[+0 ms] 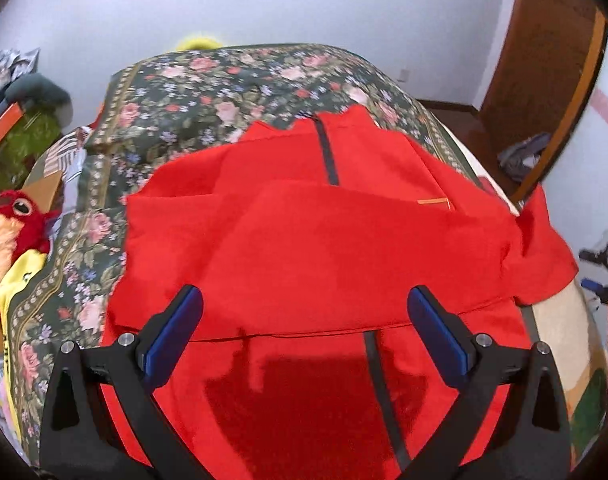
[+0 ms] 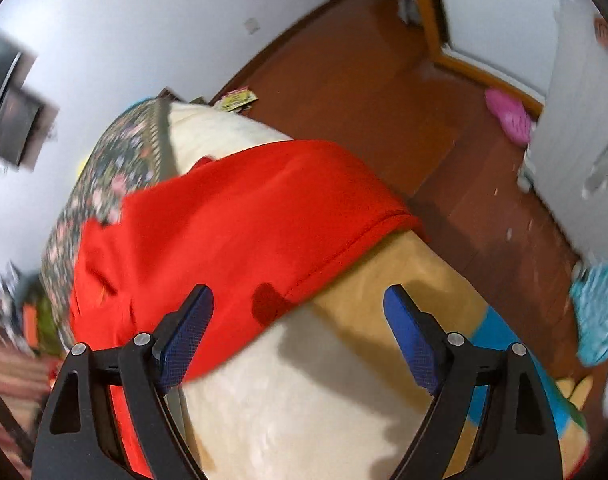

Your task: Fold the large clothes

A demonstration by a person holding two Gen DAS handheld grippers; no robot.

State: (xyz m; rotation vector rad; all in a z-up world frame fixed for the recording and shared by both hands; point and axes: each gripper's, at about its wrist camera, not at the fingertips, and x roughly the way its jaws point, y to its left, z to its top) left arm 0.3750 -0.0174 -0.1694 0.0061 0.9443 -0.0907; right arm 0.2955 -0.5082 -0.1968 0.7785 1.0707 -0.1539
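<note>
A large red jacket (image 1: 324, 248) with a dark zipper (image 1: 329, 156) lies spread on a bed, one sleeve folded across its middle. My left gripper (image 1: 304, 312) hovers open and empty over the jacket's near part. In the right wrist view the other red sleeve (image 2: 240, 220) drapes over the bed's right side, its cuff edge (image 2: 344, 252) towards the floor. My right gripper (image 2: 298, 308) is open and empty just above that sleeve edge. The same sleeve shows at the right in the left wrist view (image 1: 544, 248).
The bed has a floral cover (image 1: 192, 96) and a cream and tan blanket (image 2: 304, 400). A red plush toy (image 1: 12, 232) and clutter sit at the left. A wooden floor (image 2: 364, 92) and a pink item (image 2: 508, 116) lie to the right.
</note>
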